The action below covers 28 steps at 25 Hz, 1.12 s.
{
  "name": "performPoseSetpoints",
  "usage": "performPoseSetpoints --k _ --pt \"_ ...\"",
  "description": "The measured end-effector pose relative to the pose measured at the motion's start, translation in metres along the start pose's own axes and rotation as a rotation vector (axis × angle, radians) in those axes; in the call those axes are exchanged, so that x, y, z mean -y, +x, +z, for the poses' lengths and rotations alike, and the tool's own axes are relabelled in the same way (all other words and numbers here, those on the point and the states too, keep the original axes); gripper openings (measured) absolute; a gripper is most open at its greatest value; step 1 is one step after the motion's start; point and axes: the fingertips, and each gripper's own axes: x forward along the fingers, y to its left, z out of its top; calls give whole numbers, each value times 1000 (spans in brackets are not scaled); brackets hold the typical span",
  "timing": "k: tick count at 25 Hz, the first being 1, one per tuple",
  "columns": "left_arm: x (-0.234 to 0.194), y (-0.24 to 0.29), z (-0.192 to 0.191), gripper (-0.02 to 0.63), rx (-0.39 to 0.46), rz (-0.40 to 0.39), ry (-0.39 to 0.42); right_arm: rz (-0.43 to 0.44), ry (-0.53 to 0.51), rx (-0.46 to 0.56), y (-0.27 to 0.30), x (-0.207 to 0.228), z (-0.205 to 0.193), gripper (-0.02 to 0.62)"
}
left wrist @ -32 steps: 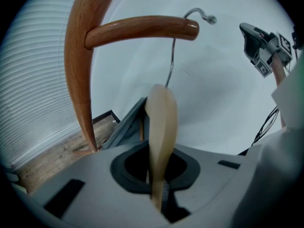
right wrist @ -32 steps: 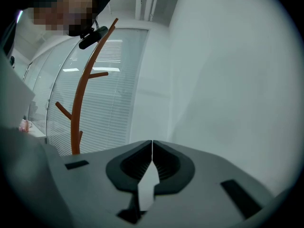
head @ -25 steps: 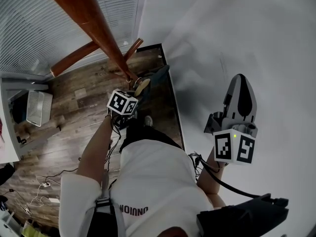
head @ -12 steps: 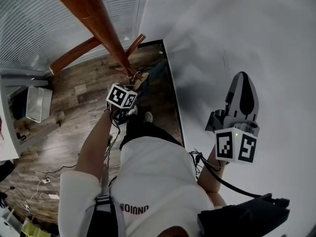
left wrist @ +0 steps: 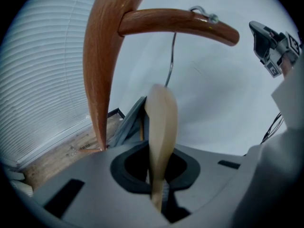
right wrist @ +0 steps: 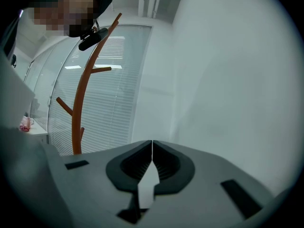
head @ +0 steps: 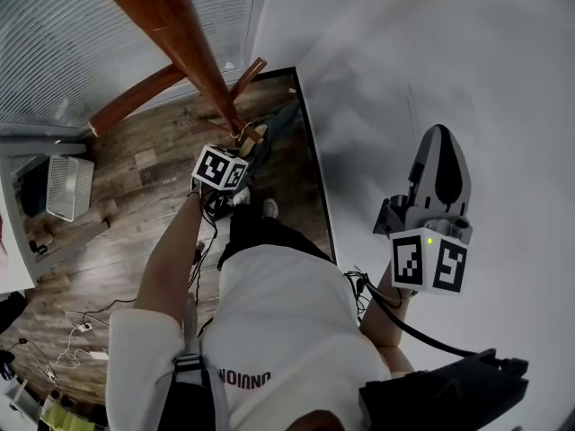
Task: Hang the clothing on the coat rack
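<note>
The coat rack (left wrist: pixel 102 56) sweeps from 10 to 1 o'clock in my left gripper view. The dark clothing (left wrist: pixel 127 123) hangs off a pale wooden hanger (left wrist: pixel 161 122) dead center, and the hanger's wire hook (left wrist: pixel 199 11) loops over the rack's branch up at 1 o'clock. My left gripper (left wrist: pixel 159 184) is clamped on the hanger, and the right gripper (right wrist: pixel 152 151), at 4 o'clock in the head view, is pinched closed on nothing.

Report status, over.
Left gripper shut on pale wooden hanger, grey garment below. Wire hook over brown wooden rack peg. Right gripper shut, empty. Path clear.
</note>
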Motion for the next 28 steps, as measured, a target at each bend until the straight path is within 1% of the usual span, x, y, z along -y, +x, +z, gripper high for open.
performPoseSetpoints --k 13,20,28 --pt "-13 -4 -2 35 -12 37 0 -9 -1 2 -2 -1 4 21" --pt "-23 -3 -2 35 -16 69 -29 -7 -5 -7 0 -1 3 21" --pt "-30 -4 -1 35 -12 96 -24 -31 -3 2 -2 3 5 21"
